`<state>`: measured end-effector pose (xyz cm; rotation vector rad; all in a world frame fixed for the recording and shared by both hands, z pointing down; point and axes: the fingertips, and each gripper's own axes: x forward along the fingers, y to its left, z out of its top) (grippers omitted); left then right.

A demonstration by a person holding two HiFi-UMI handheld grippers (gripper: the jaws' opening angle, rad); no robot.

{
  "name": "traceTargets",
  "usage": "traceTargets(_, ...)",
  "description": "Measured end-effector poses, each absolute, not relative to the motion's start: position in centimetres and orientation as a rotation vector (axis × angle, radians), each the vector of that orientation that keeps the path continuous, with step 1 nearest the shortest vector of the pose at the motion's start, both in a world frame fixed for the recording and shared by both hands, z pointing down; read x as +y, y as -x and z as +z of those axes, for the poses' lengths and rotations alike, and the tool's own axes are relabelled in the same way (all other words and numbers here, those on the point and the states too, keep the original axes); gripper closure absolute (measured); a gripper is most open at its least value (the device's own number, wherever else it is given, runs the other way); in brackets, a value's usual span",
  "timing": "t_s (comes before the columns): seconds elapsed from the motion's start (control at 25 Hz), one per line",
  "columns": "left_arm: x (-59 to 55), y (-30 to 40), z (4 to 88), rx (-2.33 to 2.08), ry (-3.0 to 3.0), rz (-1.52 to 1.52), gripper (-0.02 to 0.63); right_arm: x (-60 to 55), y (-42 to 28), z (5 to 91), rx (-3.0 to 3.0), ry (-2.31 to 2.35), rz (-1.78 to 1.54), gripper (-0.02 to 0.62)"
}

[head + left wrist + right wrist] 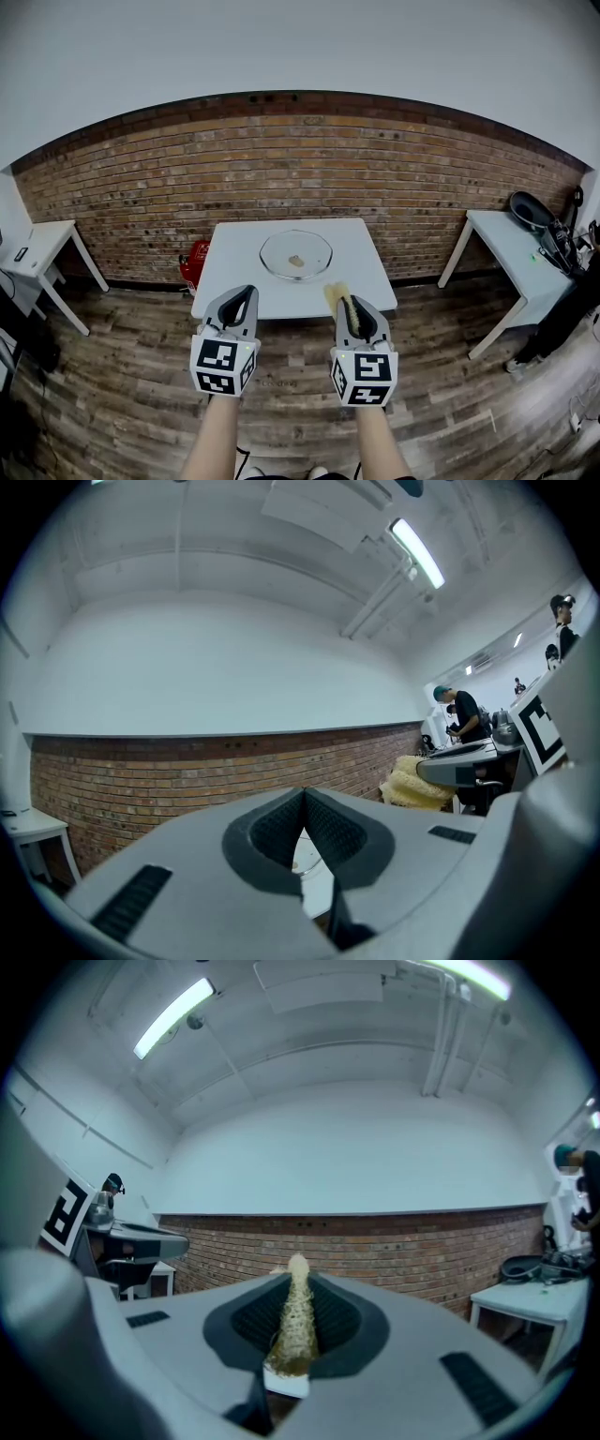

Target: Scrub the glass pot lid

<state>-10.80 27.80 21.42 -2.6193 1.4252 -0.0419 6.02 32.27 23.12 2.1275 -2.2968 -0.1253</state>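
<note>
A round glass pot lid (296,255) lies flat on the white table (366,281), a small brownish smear at its middle. Both grippers are held level in front of the table's near edge, short of the lid. My left gripper (248,292) is shut with nothing between its pads (323,832). My right gripper (349,305) is shut on a yellow scrub sponge (337,296), which sticks out past the fingertips. In the right gripper view the sponge (295,1321) stands pinched edge-on between the jaws. In the left gripper view the sponge (412,782) shows off to the right.
A brick wall (300,159) runs behind the table. A red object (194,262) sits on the floor by the table's left side. Another white table (37,246) stands at far left, and one at right (511,253) holds dark gear. People stand at the far right of the left gripper view.
</note>
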Motion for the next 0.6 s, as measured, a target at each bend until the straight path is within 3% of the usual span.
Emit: traceTargets(0.6, 25.0, 6.4, 23.9, 1.499, 2.593, -0.093, 0.595, 28.5, -10.3, 24.8, -2.356, -2.042, -0.131, 0.537)
